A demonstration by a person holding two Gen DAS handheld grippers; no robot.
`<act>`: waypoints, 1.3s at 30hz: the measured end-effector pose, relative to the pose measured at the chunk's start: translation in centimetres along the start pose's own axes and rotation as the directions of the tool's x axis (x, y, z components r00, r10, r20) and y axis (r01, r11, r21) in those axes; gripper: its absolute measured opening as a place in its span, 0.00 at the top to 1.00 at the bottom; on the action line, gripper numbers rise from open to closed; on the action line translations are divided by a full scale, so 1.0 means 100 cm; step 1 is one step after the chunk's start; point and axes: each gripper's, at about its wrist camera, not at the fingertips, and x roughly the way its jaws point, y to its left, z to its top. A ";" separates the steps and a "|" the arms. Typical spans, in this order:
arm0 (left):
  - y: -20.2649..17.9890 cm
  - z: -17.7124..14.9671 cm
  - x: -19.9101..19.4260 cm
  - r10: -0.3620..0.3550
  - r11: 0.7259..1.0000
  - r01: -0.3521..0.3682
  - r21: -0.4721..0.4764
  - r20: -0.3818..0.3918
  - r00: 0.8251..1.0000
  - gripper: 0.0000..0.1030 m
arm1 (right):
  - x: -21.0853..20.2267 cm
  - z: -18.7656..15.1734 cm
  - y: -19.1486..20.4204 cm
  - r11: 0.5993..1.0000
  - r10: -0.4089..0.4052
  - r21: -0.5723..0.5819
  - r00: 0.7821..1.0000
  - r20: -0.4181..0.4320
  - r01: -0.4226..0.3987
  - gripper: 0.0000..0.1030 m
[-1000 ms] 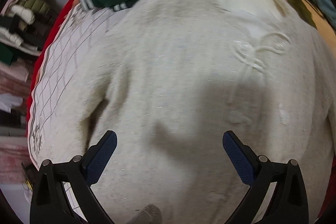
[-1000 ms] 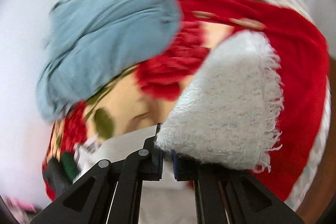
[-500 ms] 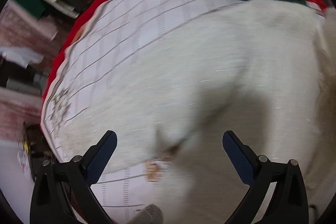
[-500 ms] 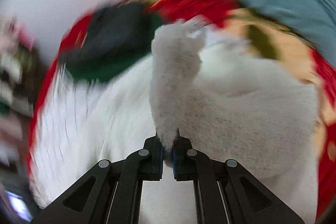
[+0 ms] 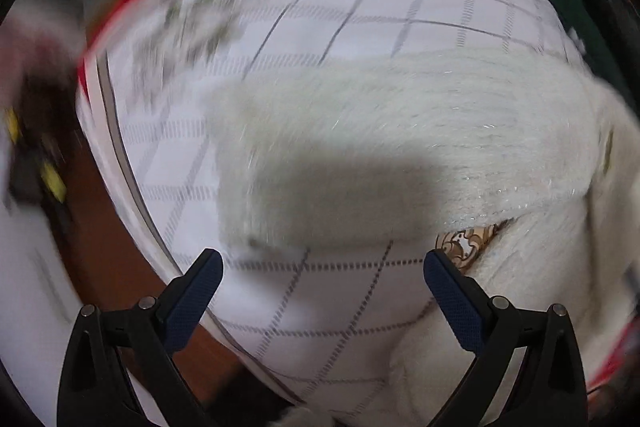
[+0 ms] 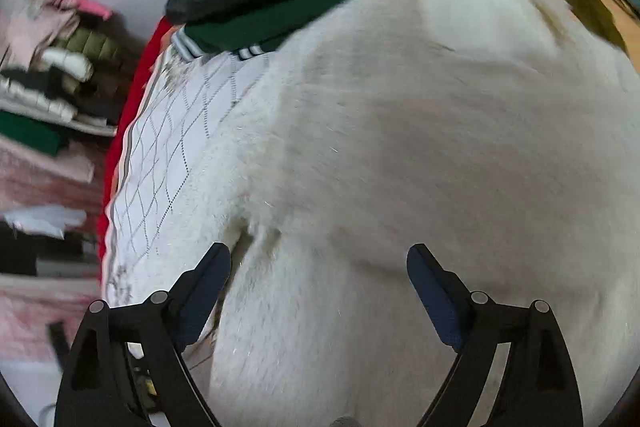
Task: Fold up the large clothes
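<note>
Both grippers — left (image 5: 322, 279), right (image 6: 319, 273) — gape over white sweater (image 6: 400, 167) (nothing held).

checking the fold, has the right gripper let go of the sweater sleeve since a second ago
Yes. The right gripper now has open jaws above the white sweater, with the dark green garment ahead; earlier they pinched the sleeve.

Left gripper (image 5: 322, 275) spread wide at lower centre of frame, nothing between blue pads (image 5: 192, 297). Right gripper (image 6: 319, 267) likewise gaped, empty, lower centre.
</note>
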 end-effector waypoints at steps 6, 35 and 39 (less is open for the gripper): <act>0.040 0.010 0.064 -0.307 0.907 0.269 -0.325 -0.071 0.949 0.10 | 0.002 0.008 -0.041 0.991 -0.019 0.131 0.997 -0.070 0.028 0.11; 0.070 0.153 0.077 -0.318 0.798 0.447 -0.405 0.348 0.882 0.43 | 0.023 0.020 -0.036 0.977 -0.075 0.194 0.993 -0.092 0.091 0.11; 0.058 0.177 0.062 -0.224 0.890 0.347 -0.296 0.379 0.898 0.87 | 0.026 0.027 -0.031 0.964 -0.199 0.161 0.977 -0.083 0.210 0.11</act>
